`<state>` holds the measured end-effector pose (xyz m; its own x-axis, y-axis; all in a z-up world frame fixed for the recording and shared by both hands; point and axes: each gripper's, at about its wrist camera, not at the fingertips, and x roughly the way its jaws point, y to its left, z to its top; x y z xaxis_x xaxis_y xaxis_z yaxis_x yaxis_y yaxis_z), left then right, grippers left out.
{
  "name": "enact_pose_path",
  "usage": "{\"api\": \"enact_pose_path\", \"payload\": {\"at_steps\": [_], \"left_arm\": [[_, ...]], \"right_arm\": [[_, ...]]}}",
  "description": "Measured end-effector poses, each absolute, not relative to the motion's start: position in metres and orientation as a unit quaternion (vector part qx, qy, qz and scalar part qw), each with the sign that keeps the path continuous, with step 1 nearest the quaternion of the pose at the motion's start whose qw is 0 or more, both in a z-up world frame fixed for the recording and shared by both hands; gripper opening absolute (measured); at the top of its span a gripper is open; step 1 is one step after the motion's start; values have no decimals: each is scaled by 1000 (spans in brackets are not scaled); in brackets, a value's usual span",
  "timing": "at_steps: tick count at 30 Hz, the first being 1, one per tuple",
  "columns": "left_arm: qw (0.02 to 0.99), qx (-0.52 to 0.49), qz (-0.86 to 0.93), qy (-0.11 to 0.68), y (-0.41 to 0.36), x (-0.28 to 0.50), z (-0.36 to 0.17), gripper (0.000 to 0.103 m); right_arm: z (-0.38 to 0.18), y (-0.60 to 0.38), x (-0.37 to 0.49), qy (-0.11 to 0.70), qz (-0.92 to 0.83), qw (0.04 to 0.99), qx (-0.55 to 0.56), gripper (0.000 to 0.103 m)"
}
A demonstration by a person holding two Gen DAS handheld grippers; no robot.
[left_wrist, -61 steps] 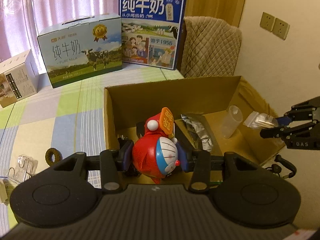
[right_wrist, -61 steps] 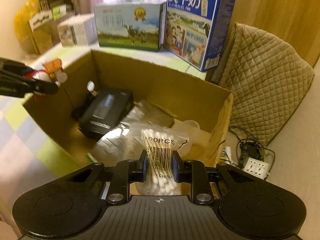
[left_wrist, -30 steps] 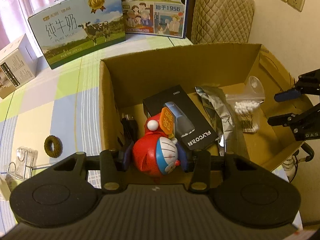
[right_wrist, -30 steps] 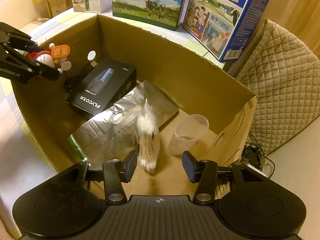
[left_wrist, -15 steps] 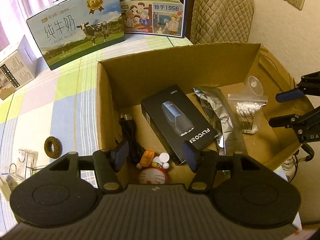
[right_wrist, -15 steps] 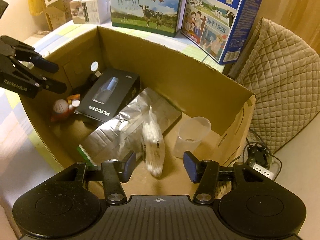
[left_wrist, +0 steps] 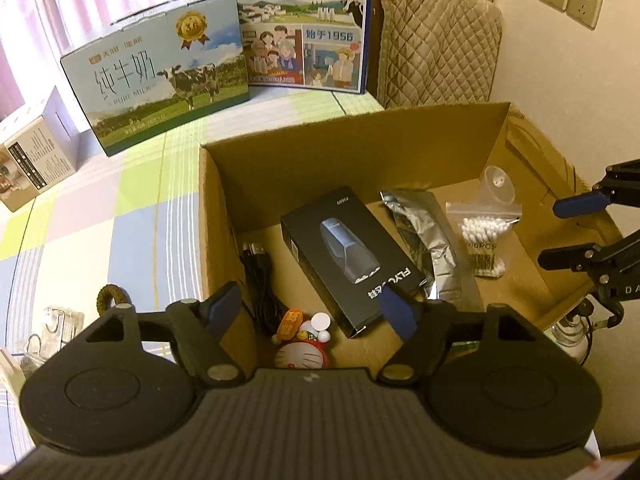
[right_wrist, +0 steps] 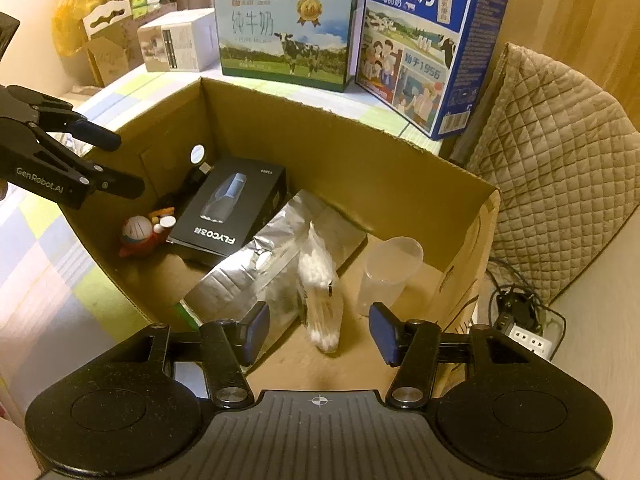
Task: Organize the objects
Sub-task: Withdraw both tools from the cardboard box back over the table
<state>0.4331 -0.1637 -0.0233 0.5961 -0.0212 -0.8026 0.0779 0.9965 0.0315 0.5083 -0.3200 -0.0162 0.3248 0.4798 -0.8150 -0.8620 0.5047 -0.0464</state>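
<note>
An open cardboard box [left_wrist: 352, 136] [right_wrist: 344, 148] holds a red cat figurine [left_wrist: 302, 350] [right_wrist: 140, 232], a black shaver box [left_wrist: 352, 260] [right_wrist: 230, 208], a silver foil pouch [left_wrist: 430, 236] [right_wrist: 264, 272], a bag of cotton swabs [left_wrist: 484, 240] [right_wrist: 320, 300], a clear plastic cup [left_wrist: 498, 184] [right_wrist: 390, 276] and a black cable [left_wrist: 260, 280]. My left gripper [left_wrist: 312, 312] [right_wrist: 108, 160] hangs open above the figurine at the box's near-left corner. My right gripper [right_wrist: 318, 332] [left_wrist: 568, 232] is open above the swab bag, holding nothing.
Two milk cartons [left_wrist: 160, 76] [left_wrist: 304, 28] stand behind the box on the checked cloth. A small white carton [left_wrist: 32, 156], a brown hair tie [left_wrist: 112, 298] and clear plastic hooks [left_wrist: 52, 328] lie to the left. A quilted chair [right_wrist: 560, 176] and a power strip [right_wrist: 528, 340] are to the right.
Both grippers opened. The left let the figurine drop to the box floor; the right released the swab bag onto the foil pouch. Both have since risen slightly.
</note>
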Motion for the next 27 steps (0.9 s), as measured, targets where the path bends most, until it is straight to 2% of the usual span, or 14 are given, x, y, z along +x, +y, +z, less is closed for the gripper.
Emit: {"api": "enact_pose_path", "payload": {"at_steps": [27], "left_arm": [[919,-4,-11,394,-123,366,20,85]], "right_arm": [[16,-328,438,350,413,823,-170,53]]}}
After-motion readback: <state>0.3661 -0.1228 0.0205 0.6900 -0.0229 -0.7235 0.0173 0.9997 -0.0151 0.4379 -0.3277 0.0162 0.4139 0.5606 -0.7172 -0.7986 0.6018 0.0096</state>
